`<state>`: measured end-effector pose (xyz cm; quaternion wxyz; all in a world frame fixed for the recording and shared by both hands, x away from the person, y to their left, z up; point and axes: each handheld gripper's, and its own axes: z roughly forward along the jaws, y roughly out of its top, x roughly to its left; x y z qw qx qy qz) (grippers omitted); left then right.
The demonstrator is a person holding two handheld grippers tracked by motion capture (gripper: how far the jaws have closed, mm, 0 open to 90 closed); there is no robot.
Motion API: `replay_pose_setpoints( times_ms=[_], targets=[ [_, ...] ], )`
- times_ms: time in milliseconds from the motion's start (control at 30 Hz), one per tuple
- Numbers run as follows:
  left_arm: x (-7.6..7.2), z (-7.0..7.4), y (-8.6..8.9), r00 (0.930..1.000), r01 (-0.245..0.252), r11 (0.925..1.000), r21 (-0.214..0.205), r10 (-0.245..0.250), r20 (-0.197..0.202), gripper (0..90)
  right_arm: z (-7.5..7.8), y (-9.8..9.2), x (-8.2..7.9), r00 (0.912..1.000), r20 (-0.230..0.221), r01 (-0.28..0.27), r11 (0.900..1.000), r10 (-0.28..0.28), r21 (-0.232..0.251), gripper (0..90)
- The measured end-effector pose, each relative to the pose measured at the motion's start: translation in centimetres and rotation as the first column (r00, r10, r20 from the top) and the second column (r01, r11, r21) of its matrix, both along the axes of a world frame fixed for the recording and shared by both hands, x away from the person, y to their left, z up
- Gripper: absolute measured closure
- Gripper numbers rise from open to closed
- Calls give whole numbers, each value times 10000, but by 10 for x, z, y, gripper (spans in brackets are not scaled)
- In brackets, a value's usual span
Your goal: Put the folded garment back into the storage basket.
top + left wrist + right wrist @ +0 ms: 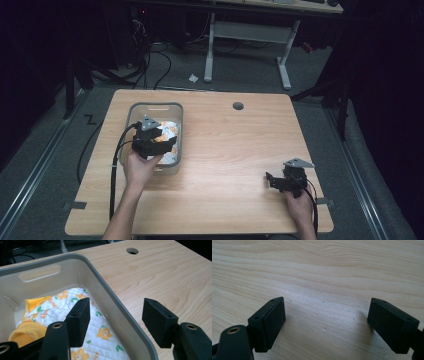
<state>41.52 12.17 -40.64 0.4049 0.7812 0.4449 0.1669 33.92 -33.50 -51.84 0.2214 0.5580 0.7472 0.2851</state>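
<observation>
wooden table, pale grain, a round cable hole at its far side, well beyond both claws.

grey plastic bin on the table's left part, handle slot in its far wall. in the left gripper view the bin's near-right rim runs between the two jaws: one jaw hangs inside the bin, the other outside it over bare wood.

quilted cloth, white with orange flowers and green leaves, lies on the bin floor directly under and just ahead of the inner jaw; an orange-yellow cuff or hem bunches at that jaw's left. cannot tell if the jaw touches the cloth.

left gripper, held over the bin's near half: jaws spread wide, nothing pinched between the pads.

right gripper, near the table's front right, well apart from the bin: jaws wide apart, bare wood between and ahead of them, pads low over the tabletop.
</observation>
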Motion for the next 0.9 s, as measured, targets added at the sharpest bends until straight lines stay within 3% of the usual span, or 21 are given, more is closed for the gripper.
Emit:
replay_pose_setpoints(
  times_ms=[533,900],
  targets=[
    [-13,-4,-16,9983,575,9983,-62,-575,86,395,0,0,0,10000,1,0,10000,0,1,147],
    [-22,-12,-31,9942,1072,9942,63,-1071,-80,392,0,0,0,10000,3,0,10000,0,0,147]
  ],
)
